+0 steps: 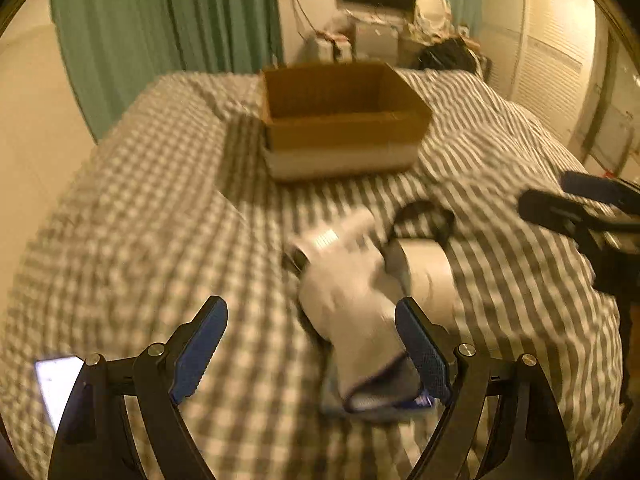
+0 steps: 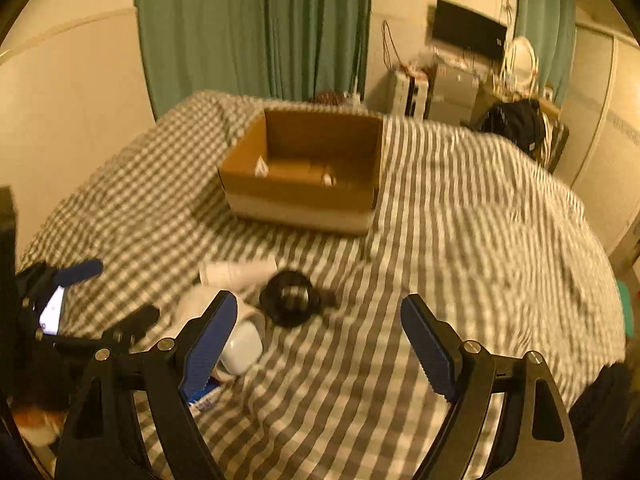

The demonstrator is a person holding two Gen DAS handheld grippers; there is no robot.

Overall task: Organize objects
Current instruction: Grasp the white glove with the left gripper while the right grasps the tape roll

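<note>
Bedspread [image 2: 460,220] checked grey-white, green curtains [image 2: 256,28] behind — cardboard box [image 2: 300,196] on it; both grippers [image 1: 312,348] [image 2: 320,344] spread

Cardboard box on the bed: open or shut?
Open. The cardboard box shows its brown inner walls and floor from above; no flaps cover it.

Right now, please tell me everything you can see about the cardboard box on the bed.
The box is brown cardboard, rectangular and open at the top, with a pale band along the bottom of its outer walls. It sits upright on the checked bedcover, far from both grippers and beyond the pile of objects. Inside, the right wrist view shows small white bits on its floor; otherwise it looks nearly empty. Nothing leans against it.
</note>
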